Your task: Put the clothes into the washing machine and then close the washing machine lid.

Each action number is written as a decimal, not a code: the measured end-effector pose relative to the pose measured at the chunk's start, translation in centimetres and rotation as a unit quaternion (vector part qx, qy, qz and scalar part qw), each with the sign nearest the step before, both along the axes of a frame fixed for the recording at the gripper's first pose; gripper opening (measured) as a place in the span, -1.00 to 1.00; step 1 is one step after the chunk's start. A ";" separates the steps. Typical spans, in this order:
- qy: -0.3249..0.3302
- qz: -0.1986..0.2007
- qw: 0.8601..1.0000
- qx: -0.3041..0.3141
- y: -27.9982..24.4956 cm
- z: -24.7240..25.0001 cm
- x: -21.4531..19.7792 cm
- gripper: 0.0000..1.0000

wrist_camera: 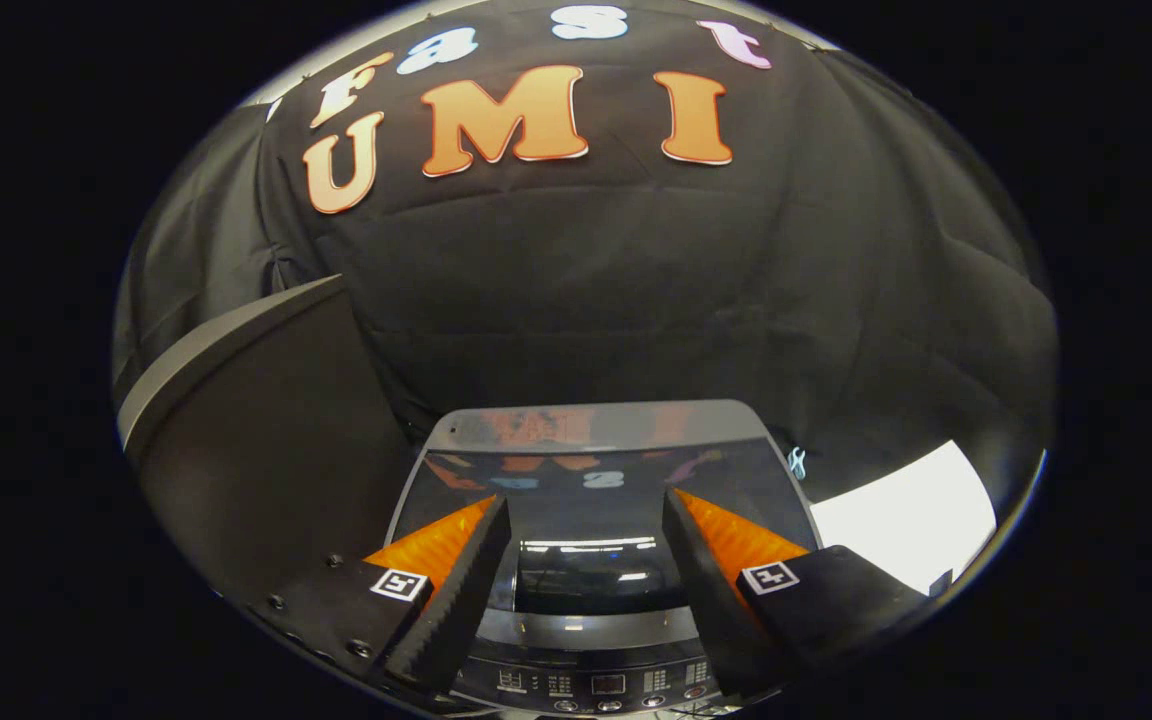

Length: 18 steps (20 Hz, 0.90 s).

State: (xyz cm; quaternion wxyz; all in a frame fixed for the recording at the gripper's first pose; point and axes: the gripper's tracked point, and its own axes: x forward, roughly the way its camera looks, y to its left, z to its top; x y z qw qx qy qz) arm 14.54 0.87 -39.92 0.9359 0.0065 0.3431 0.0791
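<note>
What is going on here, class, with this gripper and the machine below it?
A hand-held gripper hangs over a top-loading washing machine, its jaws spread apart and holding nothing. The machine's dark glass lid lies flat and closed between and below the fingers, and the control panel sits nearest the camera. A dark panel stands beside the machine.

washing machine (596, 470) under gripper (586, 515) | lid (591, 500) between fingers | panel (256, 450) left

Lying shut, glossy dark washing machine lid (591, 490), reflecting lights, sitting flat behind the control panel (596, 684).
</note>
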 end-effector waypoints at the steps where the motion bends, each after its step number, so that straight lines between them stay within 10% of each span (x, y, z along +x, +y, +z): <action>1: 0.000 -0.003 1.000 0.002 0.0 0.1 0.1 0.97; 18: -0.143 0.009 0.989 0.041 0.8 17.7 2.8 0.96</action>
